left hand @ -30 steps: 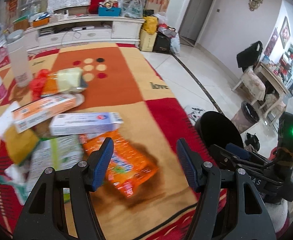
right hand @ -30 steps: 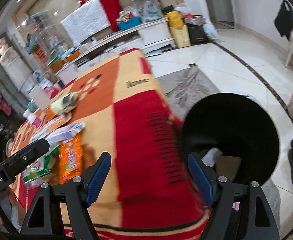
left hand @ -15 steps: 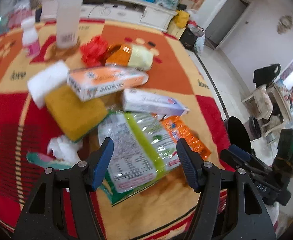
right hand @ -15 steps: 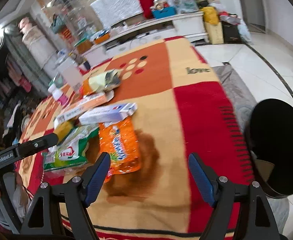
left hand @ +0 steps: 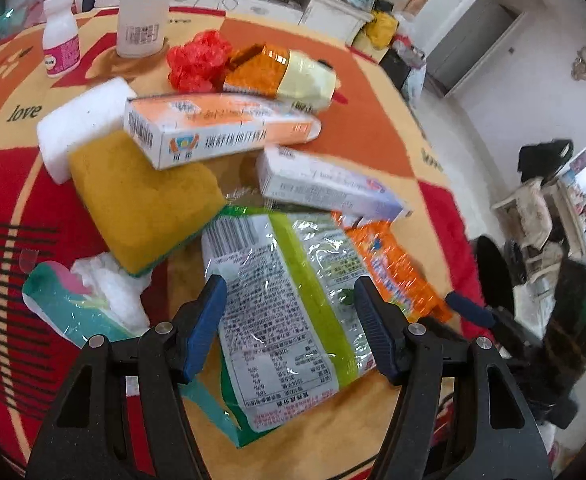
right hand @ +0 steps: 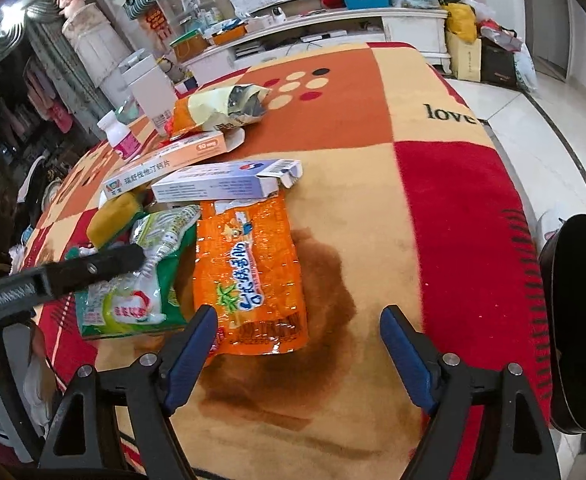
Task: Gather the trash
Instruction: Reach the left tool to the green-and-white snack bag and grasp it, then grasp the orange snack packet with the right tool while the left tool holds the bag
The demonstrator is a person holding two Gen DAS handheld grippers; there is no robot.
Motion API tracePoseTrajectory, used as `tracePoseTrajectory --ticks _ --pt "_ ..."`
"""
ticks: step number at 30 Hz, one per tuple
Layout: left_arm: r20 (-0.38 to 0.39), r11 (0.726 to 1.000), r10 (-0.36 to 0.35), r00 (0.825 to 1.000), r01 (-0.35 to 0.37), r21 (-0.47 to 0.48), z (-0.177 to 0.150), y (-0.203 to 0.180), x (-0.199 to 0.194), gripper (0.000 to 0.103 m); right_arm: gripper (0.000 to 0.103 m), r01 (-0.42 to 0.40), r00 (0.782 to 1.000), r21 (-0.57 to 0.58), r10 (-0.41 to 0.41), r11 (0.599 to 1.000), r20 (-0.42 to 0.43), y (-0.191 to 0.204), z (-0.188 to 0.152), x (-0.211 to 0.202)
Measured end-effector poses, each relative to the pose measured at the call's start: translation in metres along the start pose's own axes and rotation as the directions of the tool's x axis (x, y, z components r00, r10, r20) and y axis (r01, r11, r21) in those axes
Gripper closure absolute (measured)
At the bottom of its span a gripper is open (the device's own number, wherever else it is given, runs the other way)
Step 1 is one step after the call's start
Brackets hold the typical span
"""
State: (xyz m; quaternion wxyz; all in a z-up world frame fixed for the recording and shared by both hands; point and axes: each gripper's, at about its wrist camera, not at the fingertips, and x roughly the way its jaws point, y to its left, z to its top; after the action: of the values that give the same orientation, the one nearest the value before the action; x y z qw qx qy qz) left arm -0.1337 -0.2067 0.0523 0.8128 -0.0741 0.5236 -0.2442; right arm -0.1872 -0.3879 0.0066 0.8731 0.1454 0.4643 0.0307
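A: Trash pile, materials?
B: Crinkly clear-and-green snack bag [left hand: 289, 300], glossy, printed text panel up. Lower centre of left wrist view, lying flat between the left gripper [left hand: 289, 328] fingers; pads apart, not pressing on it. Half-open.
A: Right side?
B: Orange foil wrapper [right hand: 249, 276], flat rectangle, shiny, wrinkled. Centre of right wrist view, lower edge just beyond the left fingertip of the right gripper [right hand: 297, 348]. Jaws opening, nothing gripped; only stained cloth between the pads.
A: Around those?
B: Two long cardboard cartons: white-blue one [left hand: 329, 190] touching the wrapper's far end, flap open; orange-white one [left hand: 217, 128] behind it, resting on a yellow sponge [left hand: 141, 204], coarse, rounded block. White foam block [left hand: 81, 124] upper left of that. Crumpled tissue [left hand: 109, 288] and teal packet [left hand: 61, 308] at lower left. Red crumpled plastic [left hand: 197, 60] and orange-yellow pouch [left hand: 281, 72] further up.
A: Surface?
B: Fuzzy blanket [right hand: 373, 92], red, orange and cream squares, "love" printed. Dark brown wet-looking stain [right hand: 313, 320] beside the wrapper. Black round bin rim [right hand: 581, 320] at right edge.
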Motion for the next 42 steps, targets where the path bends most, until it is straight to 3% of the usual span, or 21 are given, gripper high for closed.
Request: tracePoseTrajectory --ticks 6,11,15,18,22,28,34,37,38,40,42 --pt "-0.020 1.000 0.009 1.000 -0.009 0.022 0.011 -0.010 0.009 0.031 0.021 -0.006 1.000 0.029 0.005 1.000 0.018 -0.011 -0.001 -0.008" --pt "-0.016 0.988 0.101 0.995 -0.098 0.120 0.007 -0.028 0.021 0.029 0.020 -0.004 1.000 0.023 0.004 1.000 0.029 -0.015 -0.004 -0.015" --pt "-0.030 0.983 0.117 0.993 -0.111 0.143 0.004 -0.023 0.024 0.030 0.020 -0.015 0.999 0.021 0.014 1.000 0.038 -0.013 -0.002 -0.015" --pt "-0.052 0.986 0.094 0.994 -0.086 0.144 0.001 -0.009 0.020 0.056 0.019 -0.028 0.999 0.012 0.027 1.000 0.037 -0.008 0.000 -0.014" --pt "-0.056 0.994 0.037 0.998 -0.031 0.107 0.000 0.006 0.003 0.070 0.019 -0.034 0.999 -0.011 0.034 0.999 0.023 0.002 0.002 -0.006" --pt "-0.021 0.994 -0.046 0.999 0.048 0.094 -0.001 0.014 -0.042 0.071 0.018 -0.016 1.000 -0.106 0.013 0.994 -0.026 0.028 0.014 0.015" --pt "-0.015 0.980 -0.190 0.982 0.191 0.049 0.010 0.023 -0.074 0.071 0.018 0.039 0.997 -0.190 -0.051 0.981 -0.062 0.047 0.025 0.039" --pt "-0.007 0.982 -0.187 0.982 0.187 0.034 0.015 0.027 -0.078 0.071 0.018 0.045 0.996 -0.201 -0.060 0.979 -0.070 0.048 0.028 0.046" --pt "-0.003 0.982 -0.184 0.983 0.184 0.033 0.015 0.027 -0.079 0.071 0.021 0.053 0.996 -0.212 -0.067 0.976 -0.061 0.048 0.028 0.046" --pt "0.003 0.982 -0.187 0.982 0.186 0.033 0.015 0.026 -0.082 0.071 0.042 0.080 0.995 -0.223 -0.090 0.971 -0.033 0.048 0.025 0.044" --pt "0.008 0.979 -0.198 0.980 0.198 0.038 0.014 0.025 -0.085 0.071 0.048 0.085 0.996 -0.228 -0.090 0.970 -0.011 0.045 0.020 0.037"
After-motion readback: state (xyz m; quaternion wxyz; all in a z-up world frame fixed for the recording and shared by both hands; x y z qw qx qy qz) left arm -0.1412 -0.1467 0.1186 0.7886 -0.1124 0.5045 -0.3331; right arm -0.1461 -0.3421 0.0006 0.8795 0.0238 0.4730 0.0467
